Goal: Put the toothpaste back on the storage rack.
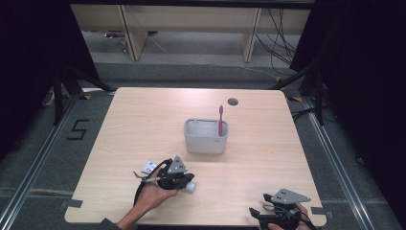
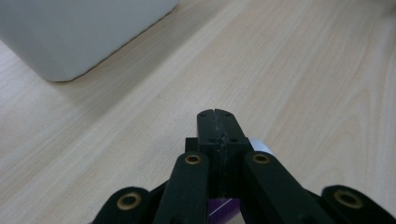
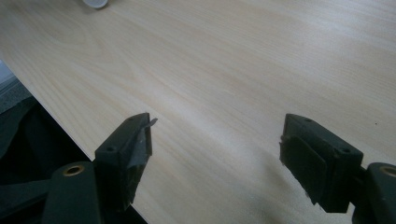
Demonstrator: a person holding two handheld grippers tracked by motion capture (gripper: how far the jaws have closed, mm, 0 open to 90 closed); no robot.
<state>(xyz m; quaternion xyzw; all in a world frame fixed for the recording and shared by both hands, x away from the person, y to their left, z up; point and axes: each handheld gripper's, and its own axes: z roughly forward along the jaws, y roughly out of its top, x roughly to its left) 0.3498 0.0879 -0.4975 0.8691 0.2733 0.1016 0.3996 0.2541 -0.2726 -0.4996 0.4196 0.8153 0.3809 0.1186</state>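
A grey caddy [image 1: 206, 141] stands mid-table with a red toothbrush [image 1: 220, 120] upright in its right compartment; one corner of the caddy [image 2: 70, 32] also appears in the left gripper view. My left gripper [image 1: 184, 178] [image 2: 215, 114] rests low over the table's front left, its pads pressed together with nothing between the tips. A white and purple tube [image 1: 149, 166] lies crosswise beneath it, its white cap [image 1: 190, 187] [image 2: 259, 145] poking out beside the jaws. I cannot tell whether the gripper touches the tube. My right gripper [image 1: 258, 204] [image 3: 217, 135] is open and empty at the front right edge.
The wooden table [image 1: 143, 124] has a round cable hole [image 1: 233, 101] at the back. Black frame posts stand at both sides, and cables run across the floor at the back right. The right gripper's left jaw hangs over the table's front edge [image 3: 60, 126].
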